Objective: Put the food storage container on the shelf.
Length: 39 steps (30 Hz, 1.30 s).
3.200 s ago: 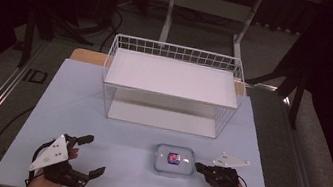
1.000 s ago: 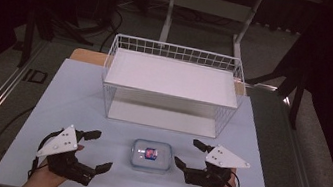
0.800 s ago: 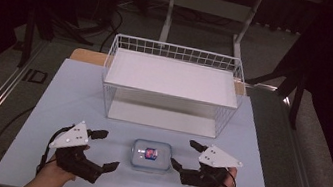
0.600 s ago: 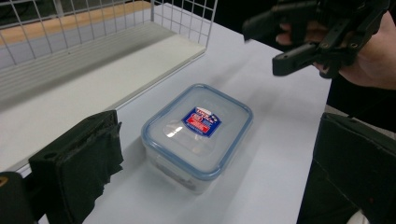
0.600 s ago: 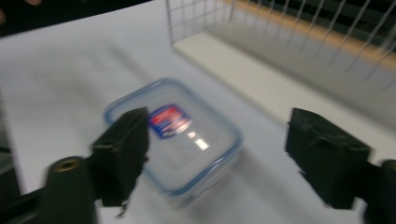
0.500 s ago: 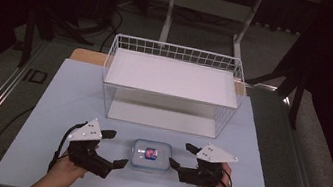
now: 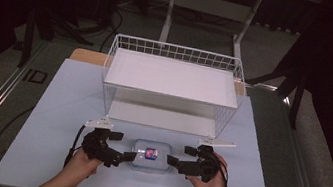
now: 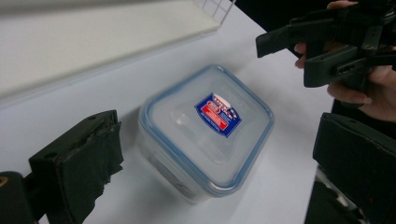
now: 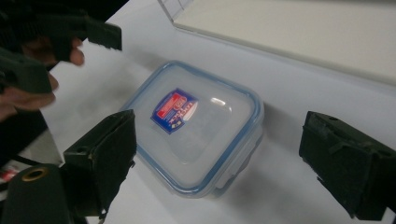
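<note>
A clear plastic food box (image 7: 150,154) with a blue-rimmed lid and a red and blue label sits on the table's near part. My left gripper (image 7: 121,146) is close to its left side and my right gripper (image 7: 182,155) close to its right side, both open and pointing inward. In the left gripper view the box (image 8: 205,130) lies between the spread jaws of that gripper (image 8: 217,135), untouched. The right gripper view has the box (image 9: 196,128) between the jaws of that gripper (image 9: 217,130), which have just been opening and do not press on it.
A white wire basket (image 7: 171,81) with a flat white shelf stands behind the box, its front about a hand's width away. The pale blue mat (image 7: 61,107) covers the table. Beyond the table stand a desk frame and dark stands.
Both hands have moved inward and lower, from wide of the box to either side of it. The box slid left after the oldest frame and has stayed put since.
</note>
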Each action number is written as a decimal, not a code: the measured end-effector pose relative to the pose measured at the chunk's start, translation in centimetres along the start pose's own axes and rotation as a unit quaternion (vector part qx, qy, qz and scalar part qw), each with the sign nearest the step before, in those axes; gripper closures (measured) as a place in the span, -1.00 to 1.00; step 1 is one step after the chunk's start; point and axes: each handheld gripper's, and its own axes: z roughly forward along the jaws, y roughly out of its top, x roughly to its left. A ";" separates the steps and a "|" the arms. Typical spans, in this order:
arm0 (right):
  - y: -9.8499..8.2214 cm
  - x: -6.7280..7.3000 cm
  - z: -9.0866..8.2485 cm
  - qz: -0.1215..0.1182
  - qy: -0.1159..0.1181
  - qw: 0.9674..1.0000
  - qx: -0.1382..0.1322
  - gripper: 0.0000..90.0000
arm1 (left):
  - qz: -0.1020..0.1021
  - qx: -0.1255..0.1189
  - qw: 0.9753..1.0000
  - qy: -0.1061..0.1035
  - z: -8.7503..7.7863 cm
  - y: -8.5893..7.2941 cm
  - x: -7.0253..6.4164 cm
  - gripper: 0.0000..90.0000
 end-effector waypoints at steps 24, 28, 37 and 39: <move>-1.3 -2.9 4.2 0.225 0.066 0.969 0.084 -0.32 | -0.196 0.077 0.977 -0.013 3.8 -1.3 2.0 -0.51; -1.4 -2.7 4.4 0.224 0.068 0.968 0.095 -0.14 | -0.204 0.076 0.976 -0.014 4.0 -1.4 2.2 -0.32; -1.5 -2.3 4.1 0.221 0.058 0.970 0.087 -0.10 | -0.213 0.065 0.975 -0.015 3.7 -1.5 2.2 -0.04; -1.5 -2.1 4.0 0.211 0.056 0.972 0.085 -0.09 | -0.207 0.061 0.976 -0.012 3.6 -1.6 2.0 -0.03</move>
